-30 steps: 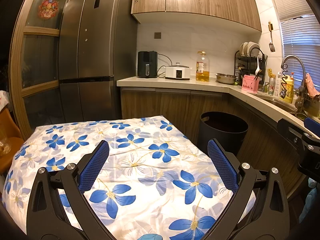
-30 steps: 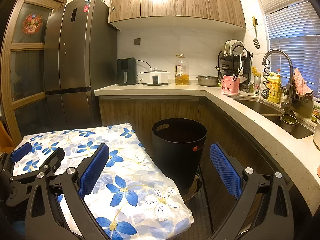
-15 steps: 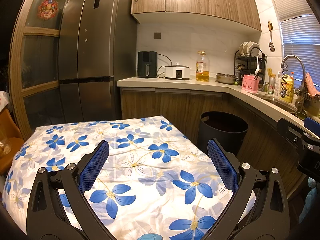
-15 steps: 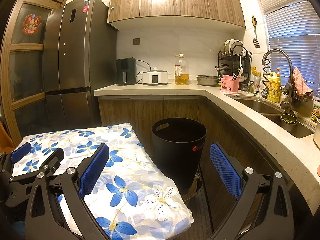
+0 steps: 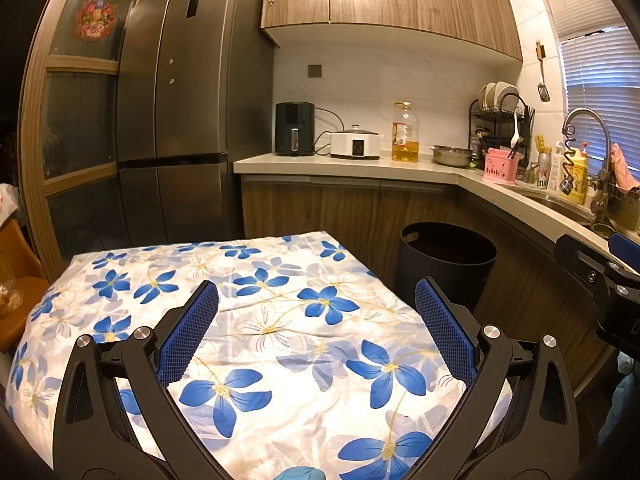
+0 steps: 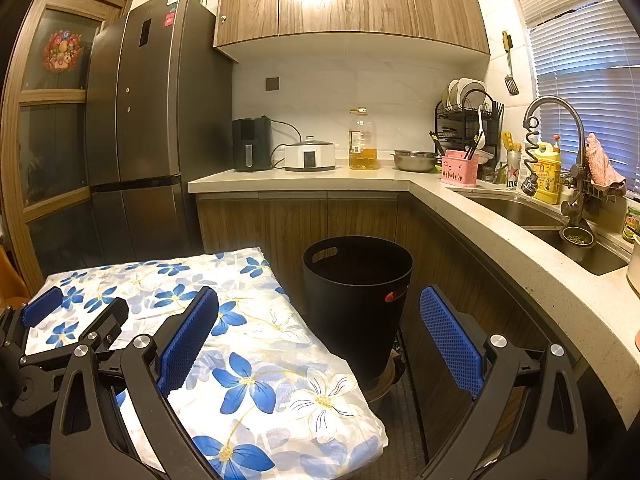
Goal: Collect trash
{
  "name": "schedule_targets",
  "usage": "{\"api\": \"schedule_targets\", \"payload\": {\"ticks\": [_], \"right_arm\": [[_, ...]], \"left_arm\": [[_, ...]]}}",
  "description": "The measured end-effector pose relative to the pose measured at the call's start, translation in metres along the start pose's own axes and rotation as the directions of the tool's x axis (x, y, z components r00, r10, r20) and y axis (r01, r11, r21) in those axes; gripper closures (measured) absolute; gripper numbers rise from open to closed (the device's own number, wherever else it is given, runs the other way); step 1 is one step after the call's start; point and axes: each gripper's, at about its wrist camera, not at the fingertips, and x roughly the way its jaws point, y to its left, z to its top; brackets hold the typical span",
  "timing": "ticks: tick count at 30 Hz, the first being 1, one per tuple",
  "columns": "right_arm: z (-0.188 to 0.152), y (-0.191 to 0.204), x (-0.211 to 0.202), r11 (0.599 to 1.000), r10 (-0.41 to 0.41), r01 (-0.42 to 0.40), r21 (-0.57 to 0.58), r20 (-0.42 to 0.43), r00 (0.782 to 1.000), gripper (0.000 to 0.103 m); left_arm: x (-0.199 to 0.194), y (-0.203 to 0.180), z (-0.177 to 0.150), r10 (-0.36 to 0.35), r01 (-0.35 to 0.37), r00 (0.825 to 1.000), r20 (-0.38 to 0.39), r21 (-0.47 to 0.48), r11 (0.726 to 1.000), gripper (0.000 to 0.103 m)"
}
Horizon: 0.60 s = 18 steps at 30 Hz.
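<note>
A black round trash bin stands on the floor between the table and the counter cabinets; it also shows in the left wrist view as the bin at right. My left gripper hangs open over the flowered tablecloth with nothing between its blue pads. My right gripper is open too, held over the table's right edge with the bin just beyond its fingers. No trash item shows on the cloth. The left gripper appears at the left of the right wrist view.
An L-shaped counter runs along the back and right, with a sink, faucet, dish rack, oil bottle, rice cooker and air fryer. A tall grey fridge stands at back left. An orange chair sits left of the table.
</note>
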Motion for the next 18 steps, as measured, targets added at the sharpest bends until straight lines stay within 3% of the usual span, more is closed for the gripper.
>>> {"api": "schedule_targets", "payload": {"ticks": [15,18], "right_arm": [[-0.0006,-0.0042,0.0030,1.000,-0.003,0.003,0.012,-0.006,1.000,0.006],[-0.0021,-0.0050,0.0030,1.000,-0.005,0.005,0.016,-0.006,1.000,0.006]], "left_arm": [[0.0064,-0.0037,-0.0014,-0.051,0.050,0.998,-0.033,-0.018,0.999,0.006],[0.0083,-0.0004,-0.0034,-0.029,0.027,0.999,-0.034,-0.033,0.999,0.006]]}}
